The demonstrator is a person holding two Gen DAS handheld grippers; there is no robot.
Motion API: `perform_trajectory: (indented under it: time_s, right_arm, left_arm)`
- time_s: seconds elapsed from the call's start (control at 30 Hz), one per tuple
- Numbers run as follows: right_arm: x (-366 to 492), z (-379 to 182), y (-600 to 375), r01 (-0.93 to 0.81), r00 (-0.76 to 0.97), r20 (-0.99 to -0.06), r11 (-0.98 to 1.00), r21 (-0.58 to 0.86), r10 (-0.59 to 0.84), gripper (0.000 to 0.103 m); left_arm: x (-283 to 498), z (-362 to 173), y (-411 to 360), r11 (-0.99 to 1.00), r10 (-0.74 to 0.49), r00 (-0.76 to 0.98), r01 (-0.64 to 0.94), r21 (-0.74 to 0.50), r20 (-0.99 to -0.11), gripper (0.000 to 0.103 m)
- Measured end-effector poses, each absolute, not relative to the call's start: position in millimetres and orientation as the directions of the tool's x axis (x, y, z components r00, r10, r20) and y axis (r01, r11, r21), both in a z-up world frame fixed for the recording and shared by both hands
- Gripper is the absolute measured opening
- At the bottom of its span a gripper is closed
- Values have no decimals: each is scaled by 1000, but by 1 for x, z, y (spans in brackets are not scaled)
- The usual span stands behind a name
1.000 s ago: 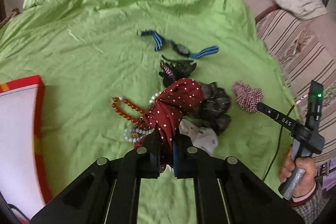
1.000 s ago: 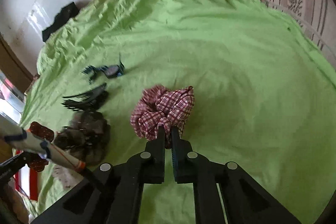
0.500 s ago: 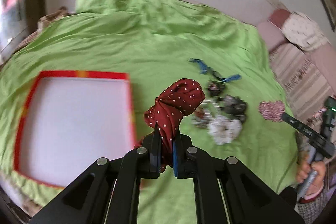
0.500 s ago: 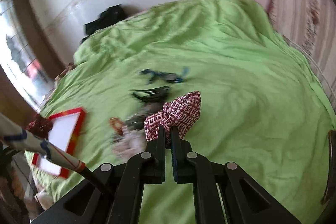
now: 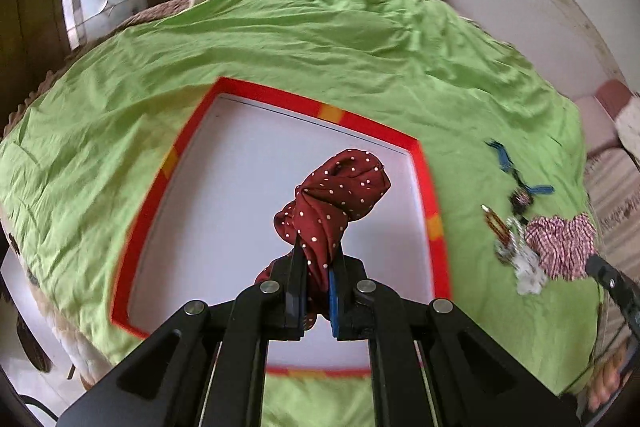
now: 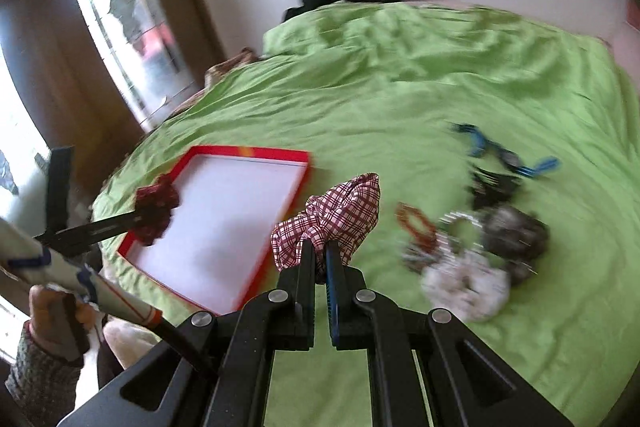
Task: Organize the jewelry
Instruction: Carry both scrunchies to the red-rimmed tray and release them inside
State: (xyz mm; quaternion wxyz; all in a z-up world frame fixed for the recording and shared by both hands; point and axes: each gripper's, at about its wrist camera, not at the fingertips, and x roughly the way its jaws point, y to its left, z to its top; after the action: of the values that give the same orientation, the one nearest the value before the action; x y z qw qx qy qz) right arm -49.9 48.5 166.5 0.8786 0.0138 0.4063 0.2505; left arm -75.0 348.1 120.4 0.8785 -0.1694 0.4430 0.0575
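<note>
Left gripper (image 5: 316, 267): you clamp the dotted red scrunchie (image 5: 340, 195) above the red-rimmed tray (image 5: 434, 227) | right gripper (image 6: 318, 259): you pinch the plaid scrunchie (image 6: 340, 215) over the bed (image 6: 400, 99), beside the tray | risk: releasing early drops it outside the rim.

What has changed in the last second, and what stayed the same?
The left gripper carried the red dotted scrunchie from the pile over the red-rimmed tray. The right gripper swung the plaid scrunchie toward it. Both jaws stay clamped; the pile stays.
</note>
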Motion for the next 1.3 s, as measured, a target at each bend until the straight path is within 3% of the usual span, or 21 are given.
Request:
perform_trajectory:
  time_s: [0.27,0.5,0.83,0.97,1.03,1.1,1.17,1.3]
  right_arm:
    - [-10,148,140,-502,481,-742,841,204,467,6]
    - [51,110,189,-458,464,-783,869,187,413,6]
    - [102,67,218,-383,421,-841,907,174,339,6]
    - [108,63,215,-346,415,-848,919,188,329,9]
    - [108,66,211,-336,407,-847,918,210,342,18]
    - [102,74,205,-335,421,-835,916,220,354,36]
    - [96,83,201,-341,436,-824,914,221,362,44]
    - [76,101,183,-358,454,-809,908,217,373,47]
  left_arm:
    - [-79,95,370,914,109,576,-378,-145,-810,8]
    - [-93,79,387,895,196,555,-437,-84,-808,9]
    - [-97,70,405,875,208,585,-470,-119,-784,12]
    - [-94,67,401,879,203,592,-462,-122,-780,30]
    - [-93,67,400,879,197,602,-458,-133,-774,40]
    - [-95,68,401,878,184,624,-452,-159,-760,54]
    - [-97,72,401,878,162,654,-438,-195,-739,62]
    - [-102,79,395,885,178,689,-425,-193,-703,72]
